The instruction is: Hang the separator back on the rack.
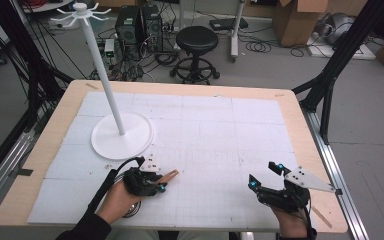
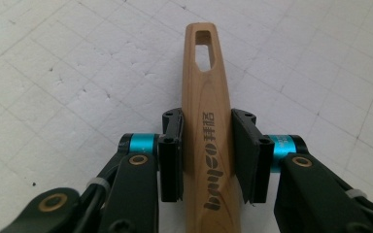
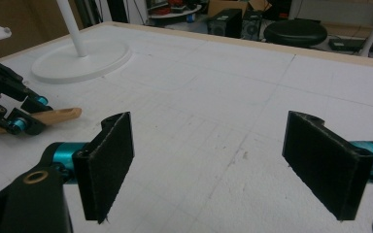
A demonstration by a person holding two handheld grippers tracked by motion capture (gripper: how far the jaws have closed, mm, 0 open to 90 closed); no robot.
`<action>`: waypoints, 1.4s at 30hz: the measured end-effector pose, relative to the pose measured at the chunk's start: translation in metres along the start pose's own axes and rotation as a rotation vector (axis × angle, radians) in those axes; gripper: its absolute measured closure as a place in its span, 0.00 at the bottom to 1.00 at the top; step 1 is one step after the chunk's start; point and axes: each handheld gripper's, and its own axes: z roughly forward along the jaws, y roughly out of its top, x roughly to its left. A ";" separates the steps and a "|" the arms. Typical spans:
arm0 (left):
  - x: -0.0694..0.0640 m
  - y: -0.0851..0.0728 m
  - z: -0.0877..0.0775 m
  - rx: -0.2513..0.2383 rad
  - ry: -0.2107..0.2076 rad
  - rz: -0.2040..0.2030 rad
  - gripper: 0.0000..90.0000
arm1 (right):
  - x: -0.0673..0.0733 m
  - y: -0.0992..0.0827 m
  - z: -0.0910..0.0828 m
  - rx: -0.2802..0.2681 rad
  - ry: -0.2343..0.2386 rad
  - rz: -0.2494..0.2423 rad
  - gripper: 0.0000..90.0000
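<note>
A wooden utensil handle (image 2: 206,121) with a slotted end and printed lettering lies between the jaws of my left gripper (image 2: 206,155), which is shut on it. In the high view the left gripper (image 1: 155,184) is near the table's front left, the wooden handle (image 1: 170,175) poking out to the right. My right gripper (image 1: 265,176) hovers at the front right, jaws wide apart with nothing between them. In the right gripper view the right gripper (image 3: 223,165) stands open above the white mat, and the wooden handle (image 3: 58,116) shows at the left. A white stand (image 1: 121,131) with hooks on top stands at the back left.
The white gridded mat (image 1: 205,135) covers the wooden table (image 1: 300,125). The stand's round base (image 3: 80,60) lies beyond the left gripper. A black stool (image 1: 196,45), cables and cardboard boxes (image 1: 300,17) are on the floor behind the table.
</note>
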 end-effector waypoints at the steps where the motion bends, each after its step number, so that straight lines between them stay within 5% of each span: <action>1: 0.000 0.000 0.000 -0.001 0.001 -0.001 0.74 | 0.000 0.000 0.000 0.000 0.000 0.000 0.20; 12: 0.001 -0.001 -0.008 -0.039 -0.010 -0.042 0.75 | -0.001 0.000 -0.001 -0.003 -0.002 0.003 0.20; 29: 0.006 -0.010 -0.051 -0.281 -0.065 -0.113 0.75 | 0.002 0.001 0.001 -0.008 0.031 0.009 0.20; 36: 0.006 -0.014 -0.069 -0.397 -0.114 -0.121 0.75 | 0.004 0.002 0.002 -0.017 0.084 0.018 0.20; 42: 0.002 -0.019 -0.077 -0.468 -0.160 -0.110 0.75 | 0.010 0.005 0.005 -0.020 0.185 0.006 0.20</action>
